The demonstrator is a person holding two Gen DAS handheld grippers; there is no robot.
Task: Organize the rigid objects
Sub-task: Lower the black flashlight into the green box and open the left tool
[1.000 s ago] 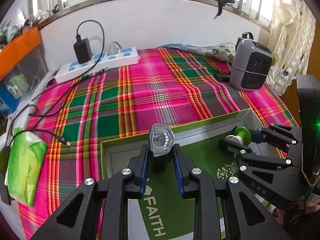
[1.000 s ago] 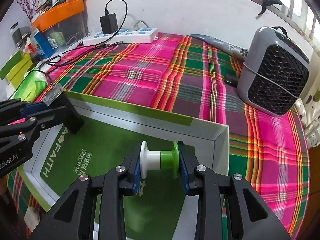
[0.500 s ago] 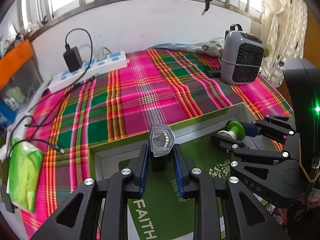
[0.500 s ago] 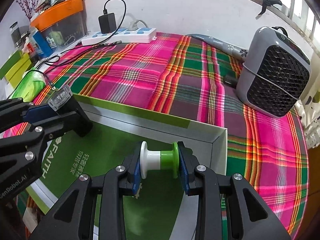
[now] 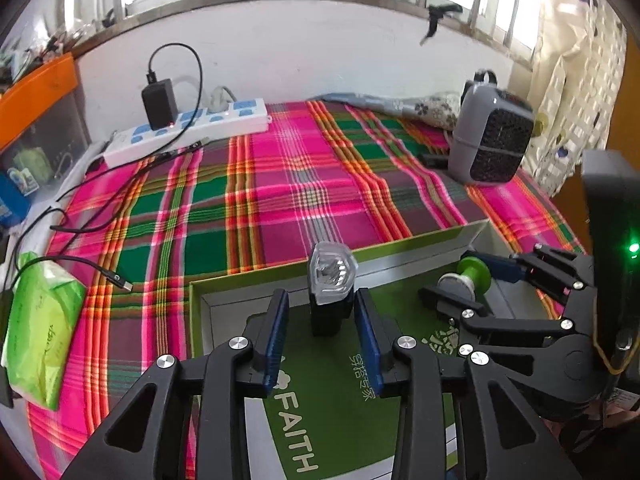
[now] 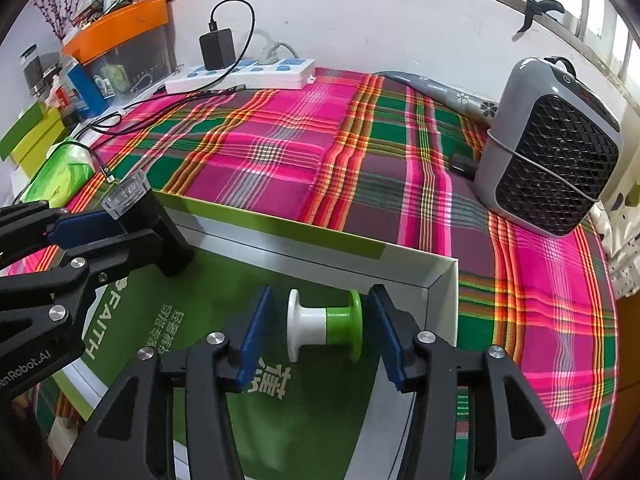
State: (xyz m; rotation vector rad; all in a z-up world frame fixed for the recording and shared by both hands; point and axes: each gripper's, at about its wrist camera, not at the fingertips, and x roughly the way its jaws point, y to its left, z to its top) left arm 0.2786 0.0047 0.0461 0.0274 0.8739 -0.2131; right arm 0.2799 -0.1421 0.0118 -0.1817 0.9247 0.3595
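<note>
A black lamp with a clear lens (image 5: 331, 276) stands upright on the floor of a shallow green-rimmed box (image 5: 400, 246). My left gripper (image 5: 321, 320) straddles it, its jaws opening, and its blue pads (image 5: 276, 332) stand off the lamp's body. A white and green spool (image 6: 344, 330) lies on its side near the box's far right corner (image 6: 440, 276). My right gripper (image 6: 320, 320) is around the spool, jaws opening, with a gap at each flange. Each view shows the other gripper: the right one (image 5: 460, 280) by the spool (image 5: 474, 272), the left one (image 6: 136, 230) by the lamp (image 6: 164, 236).
The box sits on a pink and green plaid cloth (image 5: 280, 192). A white power strip (image 5: 188, 130) with a black adapter lies at the back. A grey fan heater (image 6: 552, 152) stands at the right. At the left are a green tissue pack (image 5: 40, 332) and loose cables (image 5: 100, 272).
Both grippers have spread their jaws: the left let go of the lamp and the right let go of the spool. Both objects now rest on the box floor. The left view shifted slightly.
</note>
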